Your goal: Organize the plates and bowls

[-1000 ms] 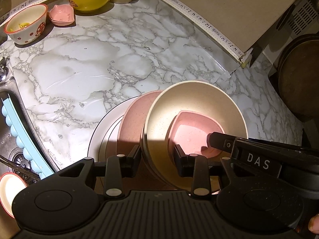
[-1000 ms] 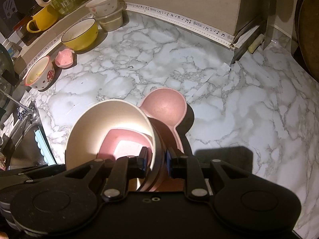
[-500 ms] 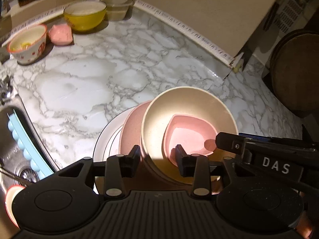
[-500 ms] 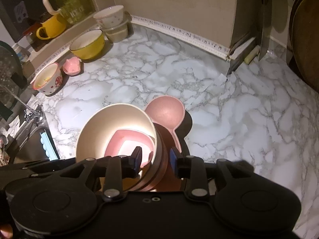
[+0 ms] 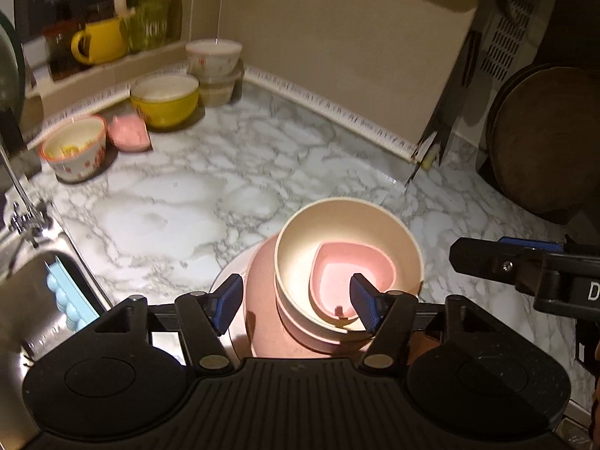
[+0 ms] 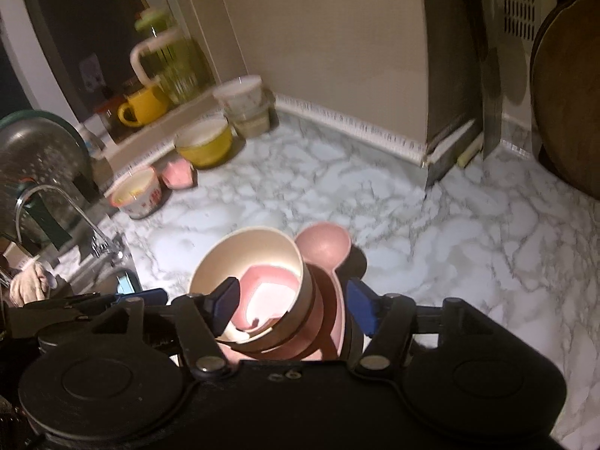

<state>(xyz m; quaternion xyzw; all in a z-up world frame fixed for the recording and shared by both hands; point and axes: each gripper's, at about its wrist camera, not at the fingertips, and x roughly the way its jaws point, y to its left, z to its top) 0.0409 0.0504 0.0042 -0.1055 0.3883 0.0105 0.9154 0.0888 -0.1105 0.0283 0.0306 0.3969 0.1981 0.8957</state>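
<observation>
A cream bowl sits on the marble counter at the centre of the left wrist view, with a pink dish nested inside it. The bowl tops a stack: another bowl under it, then a pink plate and a white plate that peek out at 9 o'clock. In the right wrist view a round pink ear of the plate juts out at 1 o'clock of the bowl.

The left gripper is opening, its blue pads spread on either side of the stack's near rim without pressing it. The right gripper is opening too, pads clear of the rim between them.

At 10 o'clock, well apart, stand a spotted bowl, a small pink dish and a yellow bowl. A white bowl sits on a tub at 11 o'clock. A yellow mug rests on the ledge. The sink lies at 8 o'clock.
</observation>
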